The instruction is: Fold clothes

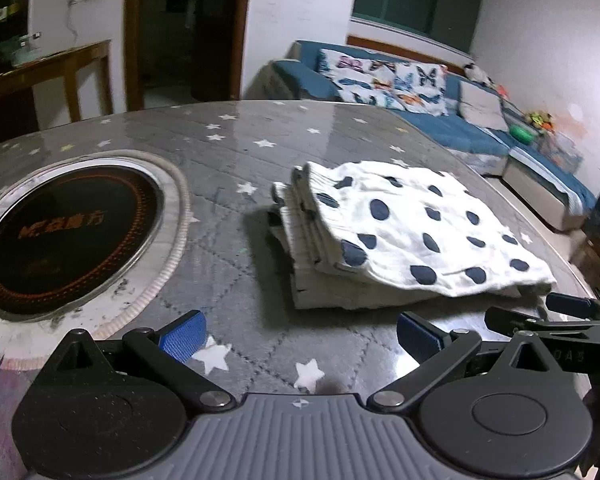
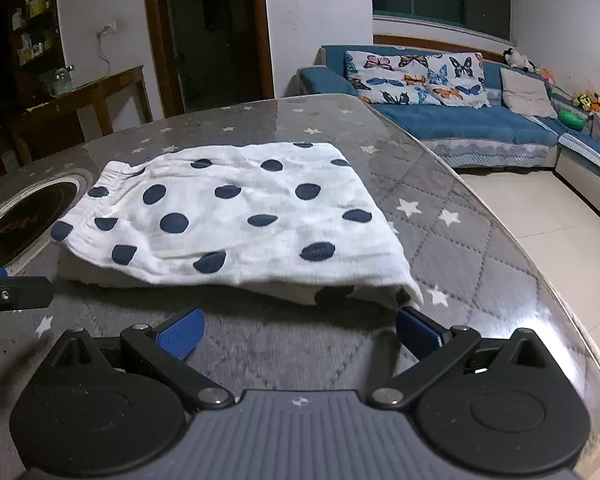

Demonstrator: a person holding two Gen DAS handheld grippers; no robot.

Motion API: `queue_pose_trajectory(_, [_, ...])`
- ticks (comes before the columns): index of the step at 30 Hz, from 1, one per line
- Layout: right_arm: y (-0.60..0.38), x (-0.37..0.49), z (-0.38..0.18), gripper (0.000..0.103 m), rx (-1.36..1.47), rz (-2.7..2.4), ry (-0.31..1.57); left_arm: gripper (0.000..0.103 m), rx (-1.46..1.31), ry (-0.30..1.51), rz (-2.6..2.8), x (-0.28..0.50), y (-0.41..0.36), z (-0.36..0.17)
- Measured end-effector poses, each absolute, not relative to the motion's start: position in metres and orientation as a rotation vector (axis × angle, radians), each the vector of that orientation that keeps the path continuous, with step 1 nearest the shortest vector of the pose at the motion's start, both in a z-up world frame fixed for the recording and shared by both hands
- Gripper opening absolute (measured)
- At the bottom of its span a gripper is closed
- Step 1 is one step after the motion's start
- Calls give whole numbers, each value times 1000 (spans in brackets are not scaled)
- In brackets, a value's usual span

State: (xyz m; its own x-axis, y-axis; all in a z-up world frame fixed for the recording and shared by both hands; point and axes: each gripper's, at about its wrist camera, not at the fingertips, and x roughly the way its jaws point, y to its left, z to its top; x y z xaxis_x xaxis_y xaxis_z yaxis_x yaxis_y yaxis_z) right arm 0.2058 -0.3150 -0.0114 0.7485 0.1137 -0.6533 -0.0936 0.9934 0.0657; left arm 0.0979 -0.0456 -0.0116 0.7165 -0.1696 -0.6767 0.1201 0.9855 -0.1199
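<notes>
The folded garment [image 1: 404, 236], white with dark blue dots, lies in a layered stack on the star-patterned grey tabletop [image 1: 236, 160], to the right of the round black cooktop [image 1: 66, 236] set into it. The left hand-held gripper [image 1: 300, 338] hovers just short of the stack's near edge, its blue pads spread wide apart with nothing between them. The right hand-held gripper [image 2: 300, 334] sits in front of the garment's near right corner, likewise spread and empty, its right pad [image 2: 418, 330] just beside that corner; whether they touch is unclear. A blue sofa [image 2: 460, 120] stands beyond the tabletop.
</notes>
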Motion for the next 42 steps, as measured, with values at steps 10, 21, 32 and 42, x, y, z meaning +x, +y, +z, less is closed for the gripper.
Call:
queue_pose_trajectory(10, [-322,197,-7,103,6,124,672,103,-26,739,-154,87,-65,-9])
queue_pose_trajectory(21, [-340,193,-9,103,46,84,672,103,13,726,-175,79,-77,-7])
queue_pose_trajectory(32, [-333,196,-8,103,31,93,674,103,11,731,-182,86,-73,-11])
queue_pose_trajectory(42, [-326,201,-2,103,21,98,664,103,7,726,-190,91,-72,-9])
